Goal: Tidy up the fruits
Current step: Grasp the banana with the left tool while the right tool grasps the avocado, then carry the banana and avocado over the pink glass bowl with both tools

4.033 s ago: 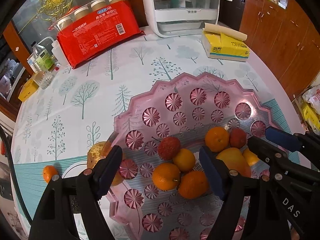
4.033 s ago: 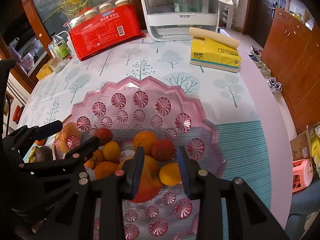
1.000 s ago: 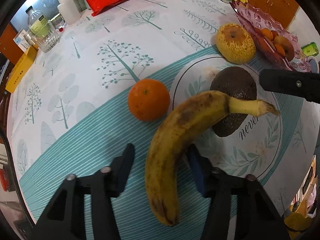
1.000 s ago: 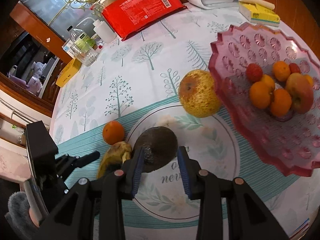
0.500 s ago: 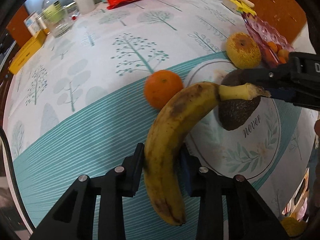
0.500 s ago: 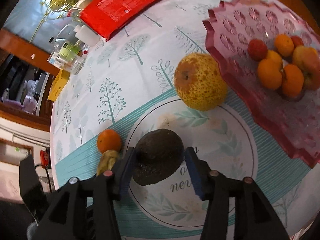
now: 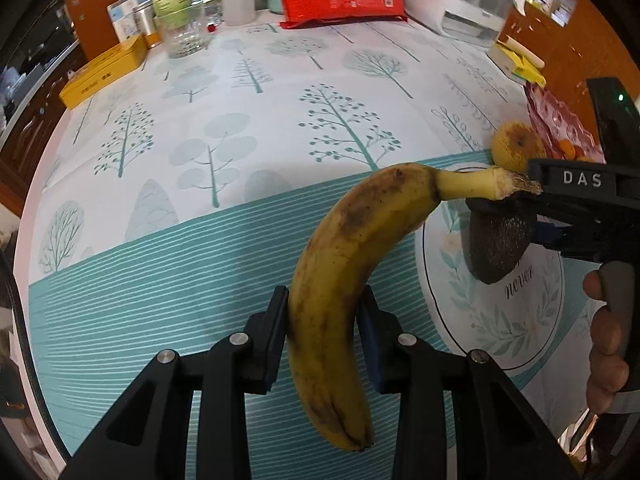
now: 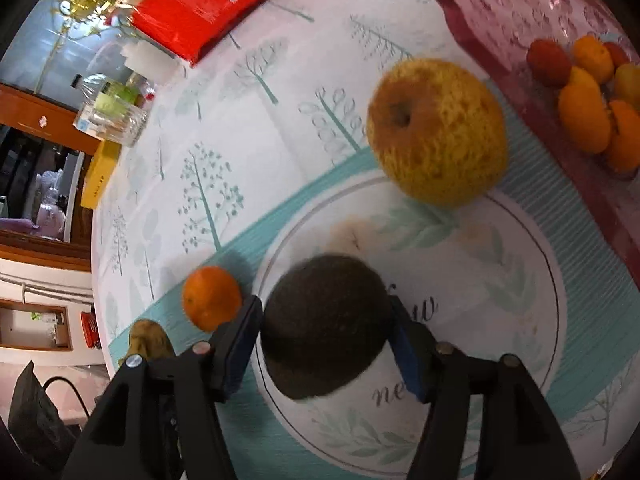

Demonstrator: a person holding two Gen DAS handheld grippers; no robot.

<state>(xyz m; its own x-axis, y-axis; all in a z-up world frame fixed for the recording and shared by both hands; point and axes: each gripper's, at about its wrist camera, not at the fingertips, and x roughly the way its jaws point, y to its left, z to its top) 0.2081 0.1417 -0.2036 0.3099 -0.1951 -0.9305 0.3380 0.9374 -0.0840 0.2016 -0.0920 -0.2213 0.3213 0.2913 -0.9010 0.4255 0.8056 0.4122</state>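
Only the left view shows the left gripper (image 7: 322, 330) clamped on the banana (image 7: 340, 280); the right gripper (image 8: 326, 340) straddles the avocado (image 8: 326, 328), jaws just widened.

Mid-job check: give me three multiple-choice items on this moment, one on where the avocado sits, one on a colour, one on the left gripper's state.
1. Where is the avocado?
A. In the pink tray
B. On the round printed mat, between the right gripper's fingers
C. On top of the red packet

2. What colour is the tray that holds the small fruits?
A. Pink
B. Green
C. White

3. What is the left gripper doing?
A. Standing open over a bare cloth
B. Shut on an orange
C. Shut on the banana

Answers: 1 B, the right wrist view shows the dark fruit on the mat with the right gripper astride it, jaws just opened wider. 2 A, the scalloped tray is translucent pink. 3 C, both pads press the banana around its middle.
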